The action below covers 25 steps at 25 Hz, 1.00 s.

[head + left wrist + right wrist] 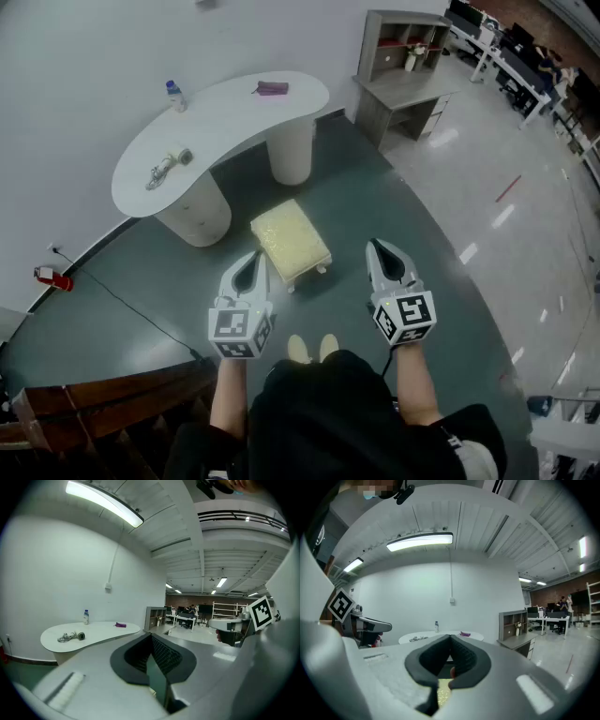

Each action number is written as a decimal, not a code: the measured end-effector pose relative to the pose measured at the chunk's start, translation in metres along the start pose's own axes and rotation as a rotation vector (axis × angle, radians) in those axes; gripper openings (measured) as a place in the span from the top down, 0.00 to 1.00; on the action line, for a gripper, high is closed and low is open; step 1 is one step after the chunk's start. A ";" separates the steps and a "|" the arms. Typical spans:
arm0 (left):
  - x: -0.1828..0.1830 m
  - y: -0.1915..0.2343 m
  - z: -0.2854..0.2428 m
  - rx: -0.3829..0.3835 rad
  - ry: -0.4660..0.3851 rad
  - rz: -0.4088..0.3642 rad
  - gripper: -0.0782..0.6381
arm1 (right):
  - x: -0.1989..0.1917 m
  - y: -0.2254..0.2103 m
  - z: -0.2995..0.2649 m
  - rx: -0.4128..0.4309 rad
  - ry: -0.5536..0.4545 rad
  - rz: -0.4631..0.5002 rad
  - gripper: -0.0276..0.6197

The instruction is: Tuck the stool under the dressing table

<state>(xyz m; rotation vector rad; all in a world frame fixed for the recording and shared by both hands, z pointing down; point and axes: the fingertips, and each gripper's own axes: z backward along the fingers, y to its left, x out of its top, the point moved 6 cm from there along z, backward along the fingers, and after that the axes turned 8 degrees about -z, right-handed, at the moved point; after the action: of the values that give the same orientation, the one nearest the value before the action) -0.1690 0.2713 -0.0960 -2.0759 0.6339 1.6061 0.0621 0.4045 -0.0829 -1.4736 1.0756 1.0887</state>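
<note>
Your left gripper [251,262], right gripper [377,251]: jaws pressed together, both empty. Stool [291,241] on floor ahead, short of dressing table [225,117], long axis toward gap between table legs. Left gripper nearer, beside near corner.

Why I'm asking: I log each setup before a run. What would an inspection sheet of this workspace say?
Surface: dark green floor, bare around the stool.
Job's things: cream cushioned stool stands in front of the white curved dressing table, not yet under it.
Clutter: clear blue-capped bottle, purple pouch and coiled grey cord on the tabletop.
Grippers: left gripper and right gripper, fingers together, nothing held, short of the stool.
Cables: thin black cable crosses the floor at left.
Surroundings: grey shelved desk, small red object by the wall.
</note>
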 end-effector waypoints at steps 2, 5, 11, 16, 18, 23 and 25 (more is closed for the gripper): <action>-0.002 0.002 0.002 -0.001 -0.003 -0.003 0.88 | -0.001 0.003 0.001 0.000 0.000 0.001 0.95; -0.010 0.007 0.003 -0.010 -0.009 -0.010 0.88 | -0.003 0.008 0.000 -0.002 0.000 0.000 0.95; -0.012 0.022 0.004 -0.028 -0.014 -0.010 0.88 | -0.001 0.020 -0.007 -0.027 -0.002 -0.021 0.95; -0.019 0.035 0.006 -0.046 -0.027 -0.020 0.88 | -0.004 0.034 -0.013 -0.025 -0.004 -0.012 0.95; -0.020 0.041 0.007 -0.048 -0.036 -0.019 0.88 | -0.005 0.039 -0.017 -0.027 -0.006 -0.011 0.95; -0.020 0.063 0.007 -0.032 -0.048 -0.007 0.88 | -0.002 0.054 -0.035 -0.013 -0.004 0.004 0.95; -0.018 0.071 0.002 -0.024 -0.052 -0.005 0.88 | 0.001 0.055 -0.045 -0.006 -0.005 0.009 0.95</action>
<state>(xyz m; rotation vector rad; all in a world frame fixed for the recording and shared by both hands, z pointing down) -0.2172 0.2175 -0.0835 -2.0440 0.5941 1.6679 0.0140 0.3527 -0.0888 -1.4715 1.0769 1.1027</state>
